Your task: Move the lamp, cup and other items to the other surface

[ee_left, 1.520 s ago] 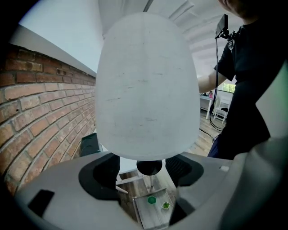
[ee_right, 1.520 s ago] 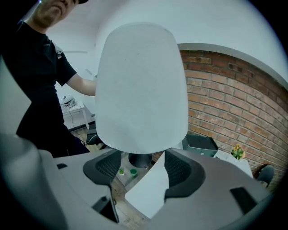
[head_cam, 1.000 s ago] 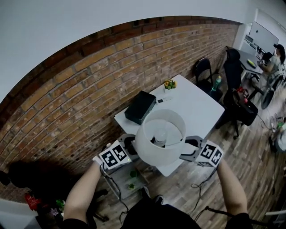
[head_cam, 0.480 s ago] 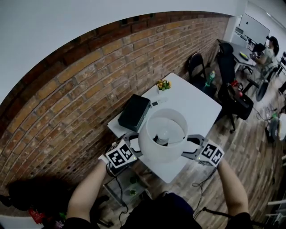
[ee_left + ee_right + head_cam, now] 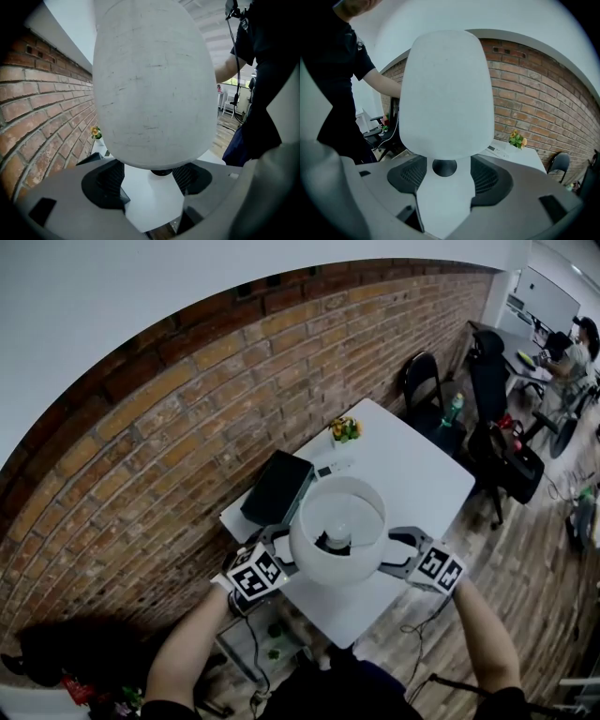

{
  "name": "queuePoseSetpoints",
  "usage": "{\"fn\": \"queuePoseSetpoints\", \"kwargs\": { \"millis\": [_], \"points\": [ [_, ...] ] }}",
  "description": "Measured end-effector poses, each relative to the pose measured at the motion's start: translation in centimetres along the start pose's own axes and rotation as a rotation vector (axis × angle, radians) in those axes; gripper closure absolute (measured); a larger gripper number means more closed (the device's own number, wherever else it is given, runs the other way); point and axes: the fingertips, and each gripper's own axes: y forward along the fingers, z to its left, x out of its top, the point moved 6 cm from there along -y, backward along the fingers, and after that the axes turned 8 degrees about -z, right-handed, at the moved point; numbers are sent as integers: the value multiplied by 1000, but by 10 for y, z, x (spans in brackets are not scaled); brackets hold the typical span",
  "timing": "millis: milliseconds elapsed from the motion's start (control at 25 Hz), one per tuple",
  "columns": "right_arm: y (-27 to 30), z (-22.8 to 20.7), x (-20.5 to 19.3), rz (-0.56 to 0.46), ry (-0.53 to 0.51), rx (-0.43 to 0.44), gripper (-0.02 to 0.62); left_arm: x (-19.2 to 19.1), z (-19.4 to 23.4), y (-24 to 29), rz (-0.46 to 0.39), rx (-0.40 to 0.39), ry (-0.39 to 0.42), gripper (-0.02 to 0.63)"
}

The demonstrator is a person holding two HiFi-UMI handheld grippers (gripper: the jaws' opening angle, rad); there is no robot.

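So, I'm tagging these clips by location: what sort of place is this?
Probably an office or shared workspace: an exposed brick wall, a white table, black chairs, and a person seated at a desk in the far corner.

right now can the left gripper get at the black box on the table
Probably not. The black box lies close ahead of the left gripper, nothing between, but its open jaws sit under the shade of the lamp, sharing the load with the right gripper; pulling away would likely tip it.
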Motion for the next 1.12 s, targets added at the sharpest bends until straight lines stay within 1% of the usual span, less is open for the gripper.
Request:
{"fn": "queuePoseSetpoints", "kwargs": {
  "millis": [160,360,440,720,960,1120],
  "points": [
    [4,-22,-16,12,5,25,299,-2,7,21,26,9,-23,293],
    [9,-34,-34,15,6,58,298,-13,6,41,51,5,-51,293],
    [11,-38,-39,19,13,58,298,-15,6,46,55,10,-57,293],
    [13,-49,-44,-9,38,59,298,-11,10,52,28,31,-100,293],
    [10,-52,-45,-26,83,30,302,-16,6,53,20,33,-155,293],
    [10,-45,-48,-4,76,19,296,-20,0,51,41,21,-148,293]
  ]
}}
